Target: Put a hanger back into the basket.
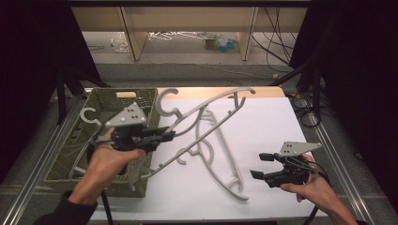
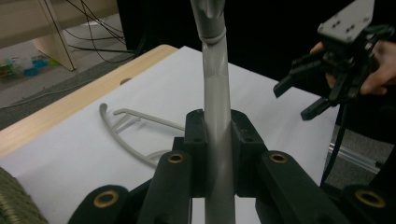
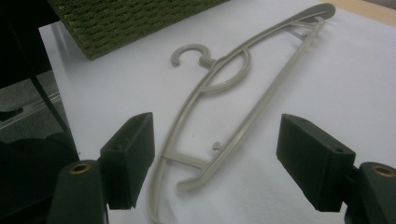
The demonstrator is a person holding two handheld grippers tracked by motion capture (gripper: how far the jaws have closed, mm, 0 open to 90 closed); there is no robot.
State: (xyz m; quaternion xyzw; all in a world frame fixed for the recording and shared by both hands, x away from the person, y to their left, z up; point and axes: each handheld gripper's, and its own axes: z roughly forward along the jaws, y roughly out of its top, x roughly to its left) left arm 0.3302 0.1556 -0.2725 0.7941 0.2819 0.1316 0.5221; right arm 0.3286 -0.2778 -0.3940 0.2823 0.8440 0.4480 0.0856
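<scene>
Two pale grey plastic hangers point(image 1: 220, 154) are showing against a plain white table cover point(image 1: 272, 126); at the left, an olive-green woven basket point(image 1: 101, 101) is sitting. Both grippers' jaws are looking matte black.

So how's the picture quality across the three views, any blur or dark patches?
High view: white table sheet evenly lit, black on both sides. Left gripper view: held hanger and near jaws soft, background dark. Right gripper view: lying hanger fairly sharp, near jaws slightly blurred, soft shadows.
</scene>
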